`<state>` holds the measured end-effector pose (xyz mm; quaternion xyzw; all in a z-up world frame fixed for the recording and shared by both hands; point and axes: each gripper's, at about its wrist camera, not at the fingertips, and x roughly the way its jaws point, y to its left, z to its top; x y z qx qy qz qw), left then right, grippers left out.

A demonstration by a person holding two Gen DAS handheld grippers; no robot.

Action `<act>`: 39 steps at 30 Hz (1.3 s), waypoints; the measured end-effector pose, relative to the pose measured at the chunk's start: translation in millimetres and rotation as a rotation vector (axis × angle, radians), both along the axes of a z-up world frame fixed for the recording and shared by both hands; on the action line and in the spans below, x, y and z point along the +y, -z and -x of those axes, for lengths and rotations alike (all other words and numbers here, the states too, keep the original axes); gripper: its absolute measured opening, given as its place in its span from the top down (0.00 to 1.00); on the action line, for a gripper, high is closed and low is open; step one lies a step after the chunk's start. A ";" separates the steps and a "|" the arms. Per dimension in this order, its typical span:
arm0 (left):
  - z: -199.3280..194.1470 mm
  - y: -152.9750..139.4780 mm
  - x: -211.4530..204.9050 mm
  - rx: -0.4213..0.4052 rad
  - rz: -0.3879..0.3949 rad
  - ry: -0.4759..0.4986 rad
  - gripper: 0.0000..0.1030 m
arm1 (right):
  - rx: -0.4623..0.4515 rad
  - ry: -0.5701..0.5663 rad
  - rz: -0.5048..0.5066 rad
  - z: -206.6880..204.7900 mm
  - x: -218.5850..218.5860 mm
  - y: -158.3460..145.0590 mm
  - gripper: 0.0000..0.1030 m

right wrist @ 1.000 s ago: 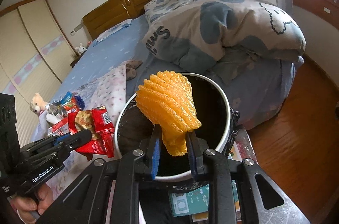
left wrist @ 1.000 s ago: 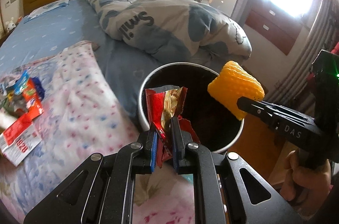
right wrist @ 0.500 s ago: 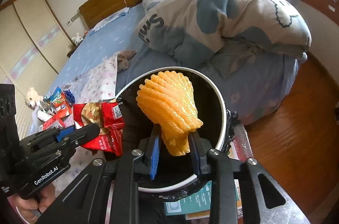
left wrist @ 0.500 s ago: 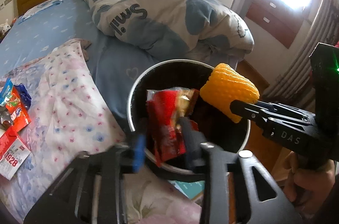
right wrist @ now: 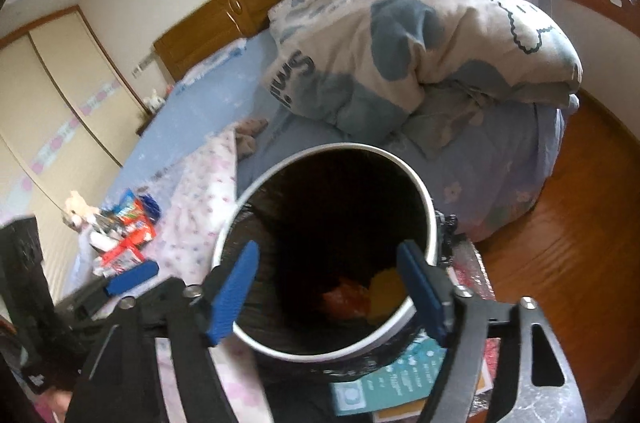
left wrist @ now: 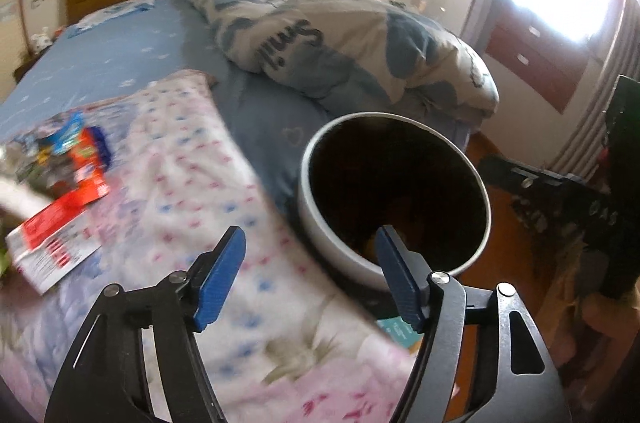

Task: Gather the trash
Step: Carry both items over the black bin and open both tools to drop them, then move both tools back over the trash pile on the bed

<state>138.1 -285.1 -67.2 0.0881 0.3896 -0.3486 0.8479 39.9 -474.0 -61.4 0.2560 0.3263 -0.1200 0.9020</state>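
A round white trash bin (left wrist: 320, 227) (right wrist: 430, 219) with a black liner stands beside the bed. At its bottom lie a red snack wrapper (right wrist: 346, 301) and a yellow ridged piece (right wrist: 386, 289). My left gripper (left wrist: 310, 261) hangs over the bin's near rim and the bed edge; its jaws are opening with nothing between them. My right gripper (right wrist: 328, 281) hovers over the bin mouth, jaws also opening and empty. It shows as a dark arm (left wrist: 548, 191) at the right of the left wrist view. More wrappers (left wrist: 60, 183) (right wrist: 124, 235) lie in a heap on the floral blanket.
A bunched blue-and-white duvet (left wrist: 352, 43) lies on the blue sheet behind the bin. A teal booklet (right wrist: 396, 379) lies under the bin's front. Wooden floor (right wrist: 568, 243) runs to the right. A wooden headboard (right wrist: 240, 11) and wardrobe doors (right wrist: 48, 103) stand at the back.
Both grippers have opened. The red wrapper and the yellow ridged piece have dropped from them into the bin. The left gripper has shifted left, toward the blanket.
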 end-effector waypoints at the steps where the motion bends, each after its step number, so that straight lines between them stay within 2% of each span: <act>1: 2.1 -0.9 9.2 -0.006 0.007 -0.019 0.32 | -0.017 0.001 -0.001 1.1 3.9 -2.4 0.20; 3: 4.7 -2.4 24.0 -0.011 0.019 -0.046 0.31 | -0.060 0.001 -0.001 4.6 15.7 -6.8 0.15; 9: 9.1 -2.4 73.3 -0.021 0.034 -0.129 0.30 | -0.130 -0.062 0.004 2.4 57.8 -14.3 0.14; 23: -0.3 3.6 184.8 -0.011 0.057 -0.345 0.30 | -0.128 -0.243 -0.008 -24.2 143.0 -5.5 0.14; 33: -10.6 6.7 247.2 -0.012 0.052 -0.473 0.30 | -0.125 -0.380 0.003 -49.0 197.7 -0.7 0.13; 39: -25.2 9.3 274.2 -0.002 0.036 -0.515 0.30 | -0.116 -0.444 0.012 -67.8 221.3 4.6 0.12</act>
